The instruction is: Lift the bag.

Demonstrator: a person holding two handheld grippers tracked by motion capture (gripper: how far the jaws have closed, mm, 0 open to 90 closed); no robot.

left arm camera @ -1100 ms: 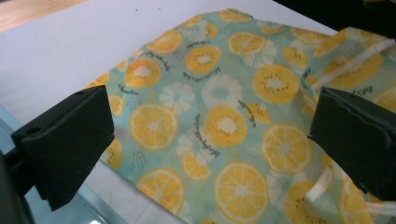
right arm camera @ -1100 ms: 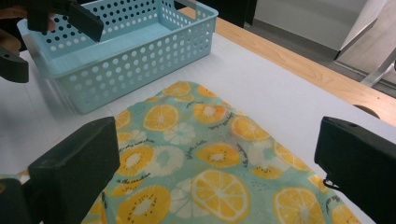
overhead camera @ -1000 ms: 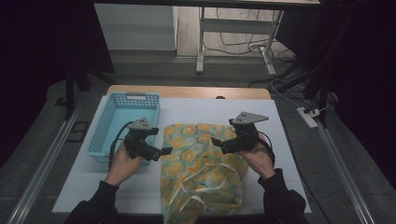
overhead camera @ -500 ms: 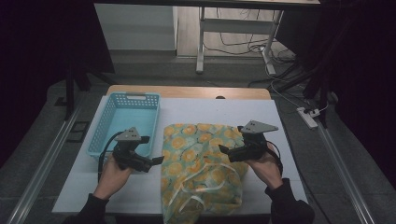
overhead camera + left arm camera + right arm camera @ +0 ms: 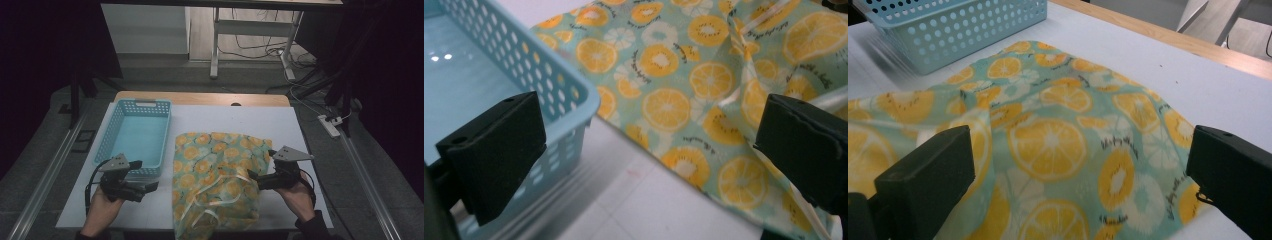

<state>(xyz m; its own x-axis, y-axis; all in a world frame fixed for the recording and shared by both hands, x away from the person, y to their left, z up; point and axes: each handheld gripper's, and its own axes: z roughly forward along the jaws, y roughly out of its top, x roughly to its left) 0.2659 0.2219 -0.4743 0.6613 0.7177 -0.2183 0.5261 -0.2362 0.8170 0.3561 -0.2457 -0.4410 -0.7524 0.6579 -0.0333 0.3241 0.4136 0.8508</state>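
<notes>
- Both claws have dropped back to the near half of the cloth (image 5: 217, 177), flat on the table (image 5: 300, 125) beside the basket (image 5: 135, 132)
- Left claw (image 5: 150, 187) wide, off its left edge
- Right claw (image 5: 252, 176) wide, at its right edge; a near-side grasp looks likely

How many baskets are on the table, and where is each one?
1. The blue basket stands on the left part of the table, beside the fruit-print cloth and just beyond the left gripper. No other basket shows; the cloth could hide small things.
</notes>
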